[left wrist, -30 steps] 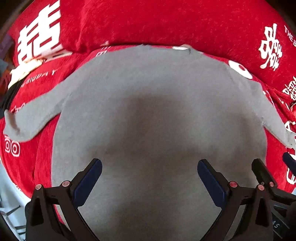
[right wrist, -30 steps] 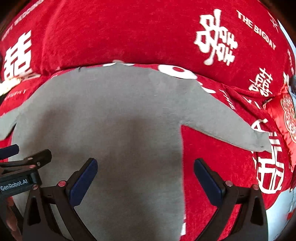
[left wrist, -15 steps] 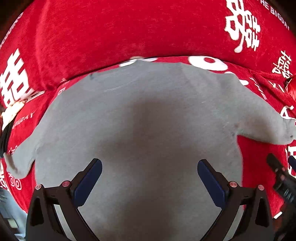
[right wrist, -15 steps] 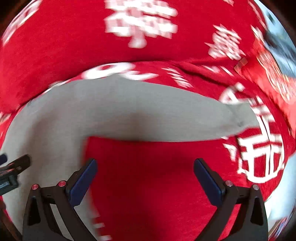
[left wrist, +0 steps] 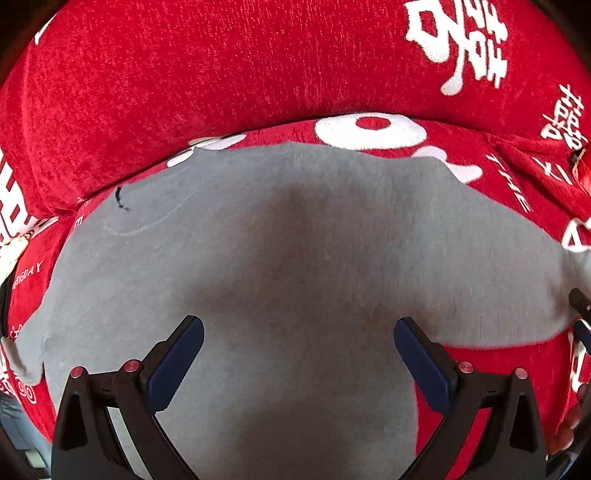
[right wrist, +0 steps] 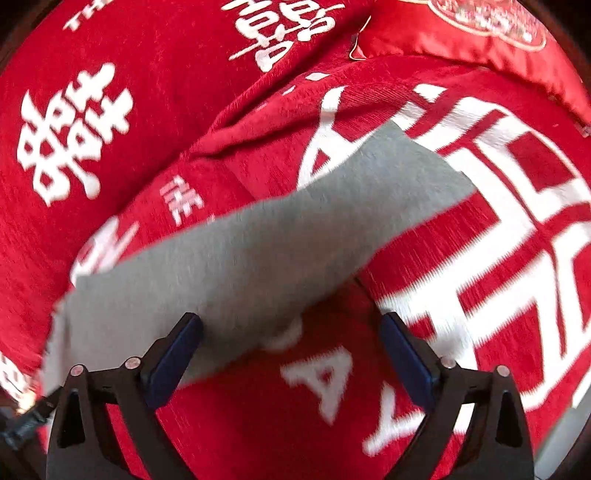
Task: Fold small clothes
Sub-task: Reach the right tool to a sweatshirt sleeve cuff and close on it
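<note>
A small grey long-sleeved top (left wrist: 295,258) lies spread flat on a red sofa cover. My left gripper (left wrist: 299,362) is open and empty, hovering over the top's body. In the right wrist view the top's right sleeve (right wrist: 280,243) stretches out to the upper right. My right gripper (right wrist: 291,354) is open and empty over the sleeve's lower edge, its left finger (right wrist: 173,358) over the grey cloth. A part of the right gripper (left wrist: 581,314) shows at the right edge of the left wrist view.
The red sofa cover (left wrist: 221,74) with white lettering rises into a backrest behind the top. A red satin cushion (right wrist: 480,33) sits at the top right of the right wrist view. The seat's front edge (right wrist: 569,432) shows at the lower right.
Both grippers have moved to the right across the top. The right gripper has swung from the body's right edge out over the right sleeve. Both stayed open.
</note>
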`<state>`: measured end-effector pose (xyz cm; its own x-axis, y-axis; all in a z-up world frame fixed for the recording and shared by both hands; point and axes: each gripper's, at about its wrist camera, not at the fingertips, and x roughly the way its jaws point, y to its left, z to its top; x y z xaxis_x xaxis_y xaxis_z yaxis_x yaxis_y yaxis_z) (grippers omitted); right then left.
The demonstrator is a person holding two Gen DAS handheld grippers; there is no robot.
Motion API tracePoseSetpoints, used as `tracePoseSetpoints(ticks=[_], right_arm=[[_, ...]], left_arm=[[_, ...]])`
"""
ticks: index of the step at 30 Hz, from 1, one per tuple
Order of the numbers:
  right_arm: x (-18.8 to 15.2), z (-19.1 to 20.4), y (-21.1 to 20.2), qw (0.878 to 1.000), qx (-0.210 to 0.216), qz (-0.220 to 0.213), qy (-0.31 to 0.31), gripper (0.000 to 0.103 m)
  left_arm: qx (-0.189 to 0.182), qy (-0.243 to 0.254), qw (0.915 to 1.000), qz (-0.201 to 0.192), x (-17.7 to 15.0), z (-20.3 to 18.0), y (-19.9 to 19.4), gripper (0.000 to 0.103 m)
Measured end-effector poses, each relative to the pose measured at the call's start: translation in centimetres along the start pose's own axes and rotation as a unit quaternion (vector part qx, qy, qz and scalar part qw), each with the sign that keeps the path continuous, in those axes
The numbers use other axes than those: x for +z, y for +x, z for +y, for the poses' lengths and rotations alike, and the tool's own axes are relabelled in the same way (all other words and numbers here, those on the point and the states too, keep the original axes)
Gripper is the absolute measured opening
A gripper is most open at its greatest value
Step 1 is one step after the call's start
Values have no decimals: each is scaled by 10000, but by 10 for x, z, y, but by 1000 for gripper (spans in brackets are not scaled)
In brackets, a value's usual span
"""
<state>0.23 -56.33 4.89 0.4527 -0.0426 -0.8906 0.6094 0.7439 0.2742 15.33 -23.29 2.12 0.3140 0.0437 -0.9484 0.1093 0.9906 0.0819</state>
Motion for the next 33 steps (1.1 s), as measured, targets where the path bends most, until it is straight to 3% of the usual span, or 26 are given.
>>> tracePoseSetpoints(ticks=[3, 5, 7, 8, 9, 12, 15, 19, 23, 26, 27, 30, 33], right_arm=[[22, -8, 9, 9992, 255, -160, 278, 95], [31, -8, 13, 9984, 404, -244, 327, 81], [41, -3, 21, 9986, 505, -61, 131, 22], [42, 2, 23, 9989, 462, 26, 58, 10], [44, 2, 20, 9992, 403, -10, 14, 7], [41, 2, -21, 9957, 557, -717, -158, 7], [33, 4, -43, 9925, 381, -1061, -466, 7], [26, -5, -15, 9963, -19, -659, -546, 6], [17, -26, 1, 9983, -234, -450, -297, 6], [17, -37, 0, 9991, -65, -409, -122, 7], [18, -40, -1, 9992, 18, -388, -67, 12], [23, -58, -2, 9979, 476, -303, 307, 17], [25, -78, -2, 9906, 1061, -217, 840, 22]], left_arm=[[-28, -144, 9999, 55, 9, -2, 8, 103], [-39, -191, 9997, 113, 14, -4, 16, 103], [-15, -255, 9996, 151, 19, -5, 23, 103], [-7, -285, 9995, 142, 20, -4, 23, 103], [-16, -375, 9993, 45, 21, -2, 20, 103], [-146, -656, 9974, -257, 21, 8, 13, 103], [-133, -795, 9967, -67, 26, 12, 24, 103], [31, -574, 9978, 341, 28, -4, 48, 103], [324, -191, 9993, 81, 30, -21, 40, 103], [97, -284, 9995, 73, 32, -22, 38, 103], [115, -296, 9994, 154, 33, -24, 41, 103], [171, -174, 9996, 107, 30, -36, 39, 103], [-133, -47, 9999, 71, 26, -42, 32, 103]])
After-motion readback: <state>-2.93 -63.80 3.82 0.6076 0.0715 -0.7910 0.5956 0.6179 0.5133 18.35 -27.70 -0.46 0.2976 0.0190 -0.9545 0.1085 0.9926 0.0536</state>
